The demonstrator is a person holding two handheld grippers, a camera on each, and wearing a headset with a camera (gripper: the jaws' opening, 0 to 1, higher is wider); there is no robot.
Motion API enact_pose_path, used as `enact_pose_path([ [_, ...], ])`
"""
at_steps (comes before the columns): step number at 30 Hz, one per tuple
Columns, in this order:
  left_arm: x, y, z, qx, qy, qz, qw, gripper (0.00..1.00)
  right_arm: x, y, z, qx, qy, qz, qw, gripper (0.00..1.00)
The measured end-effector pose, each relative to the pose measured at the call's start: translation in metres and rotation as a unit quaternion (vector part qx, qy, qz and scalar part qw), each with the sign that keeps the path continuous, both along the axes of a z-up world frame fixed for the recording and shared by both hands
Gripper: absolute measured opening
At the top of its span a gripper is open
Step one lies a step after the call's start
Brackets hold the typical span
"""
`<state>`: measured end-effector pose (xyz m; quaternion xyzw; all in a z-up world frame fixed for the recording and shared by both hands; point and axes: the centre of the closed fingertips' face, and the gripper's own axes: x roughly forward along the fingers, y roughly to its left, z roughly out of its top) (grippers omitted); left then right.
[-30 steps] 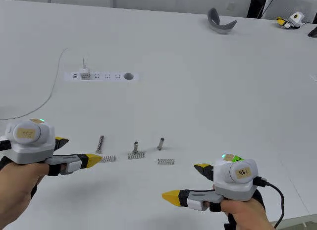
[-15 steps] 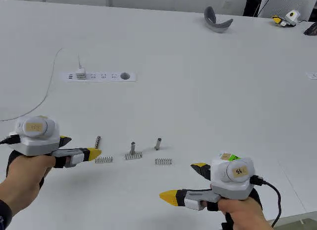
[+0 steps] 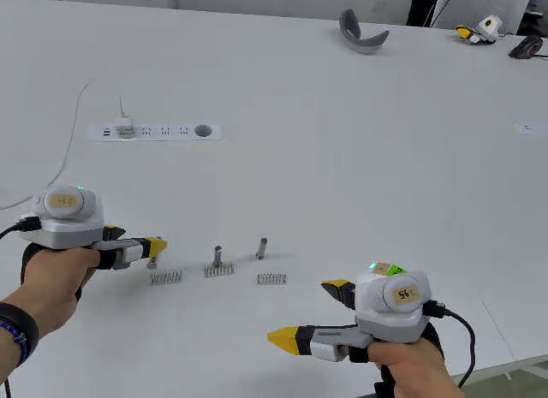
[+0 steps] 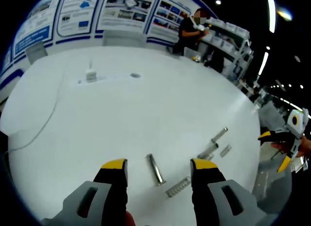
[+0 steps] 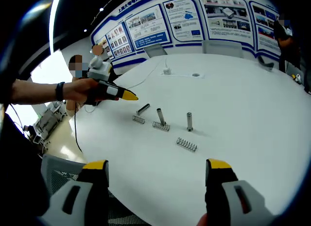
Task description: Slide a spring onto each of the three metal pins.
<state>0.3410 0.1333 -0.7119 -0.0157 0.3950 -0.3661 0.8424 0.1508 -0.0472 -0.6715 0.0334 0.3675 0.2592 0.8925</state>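
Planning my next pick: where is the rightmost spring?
In the head view the rightmost spring lies just in front of the rightmost pin, up-left of the right gripper.

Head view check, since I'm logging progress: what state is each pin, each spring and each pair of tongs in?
Left pin: lying down, bare.
Middle pin: upright, bare.
Right pin: upright, bare.
Left spring: lying loose.
Middle spring: lying loose.
Right spring: lying loose.
Left tongs: open, empty.
Right tongs: open, empty.
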Motion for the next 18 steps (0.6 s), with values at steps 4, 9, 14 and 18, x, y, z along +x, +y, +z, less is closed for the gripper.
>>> enact_pose_path([
  [4, 0.004, -0.003, -0.010, 0.006, 0.009, 0.001, 0.9999, 0.49, 0.001, -0.001, 0.000, 0.001, -0.001, -0.001, 1.0000, 0.83],
  [9, 0.005, -0.004, -0.021, 0.013, 0.022, 0.005, 0.9997, 0.43, 0.003, -0.001, 0.001, 0.002, -0.001, -0.003, 1.0000, 0.83],
  [14, 0.006, -0.006, -0.028, 0.024, 0.032, 0.002, 0.9992, 0.39, 0.005, -0.001, 0.001, 0.003, -0.001, -0.003, 1.0000, 0.83],
  [18, 0.008, -0.009, -0.033, 0.026, 0.035, 0.003, 0.9990, 0.36, 0.006, 0.000, 0.000, 0.005, -0.001, -0.002, 1.0000, 0.83],
])
